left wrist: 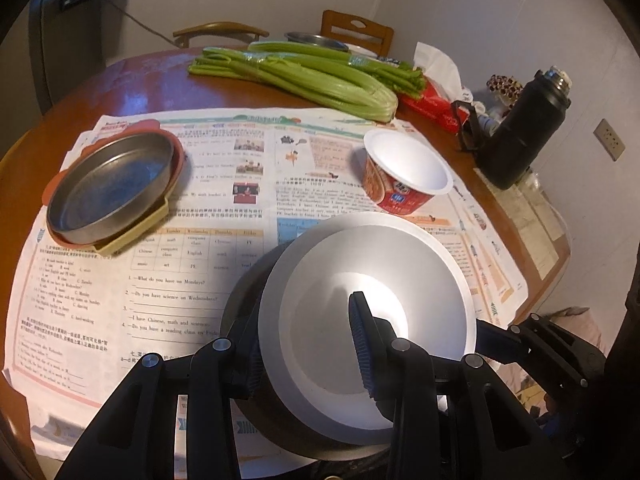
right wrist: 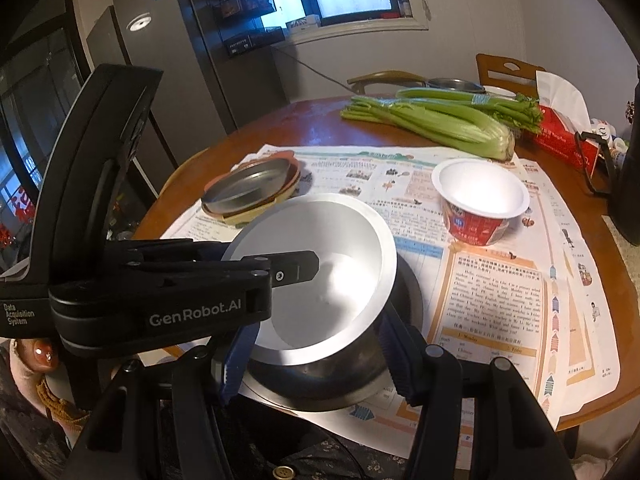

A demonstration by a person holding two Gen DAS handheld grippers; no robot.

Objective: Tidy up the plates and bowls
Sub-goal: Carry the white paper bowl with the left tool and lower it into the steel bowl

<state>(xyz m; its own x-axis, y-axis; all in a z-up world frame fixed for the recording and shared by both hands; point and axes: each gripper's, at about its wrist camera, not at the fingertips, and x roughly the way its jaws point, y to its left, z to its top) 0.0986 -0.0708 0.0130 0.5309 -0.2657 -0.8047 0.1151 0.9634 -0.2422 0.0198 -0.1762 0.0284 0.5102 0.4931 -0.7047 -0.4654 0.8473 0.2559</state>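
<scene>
A white foam bowl (left wrist: 372,312) (right wrist: 320,256) sits nested in a dark steel bowl (left wrist: 244,292) (right wrist: 340,364) just above the newspaper at the table's near edge. My left gripper (left wrist: 308,320) is shut on the white bowl's wall, with one finger (right wrist: 296,266) inside and the other outside. My right gripper (right wrist: 316,340) is shut on the steel bowl, its blue pads (right wrist: 394,340) pressing on both sides. A steel plate (left wrist: 112,188) (right wrist: 252,186) lies on orange and yellow plates at the left. A red noodle cup (left wrist: 404,176) (right wrist: 480,200) stands to the right.
Newspaper (left wrist: 192,280) covers the near half of the round wooden table (right wrist: 304,120). Celery (left wrist: 304,76) lies across the back, with a red tissue box (right wrist: 560,136) and a black flask (left wrist: 520,128) at the right. Chairs (left wrist: 356,28) and a fridge (right wrist: 168,60) stand beyond.
</scene>
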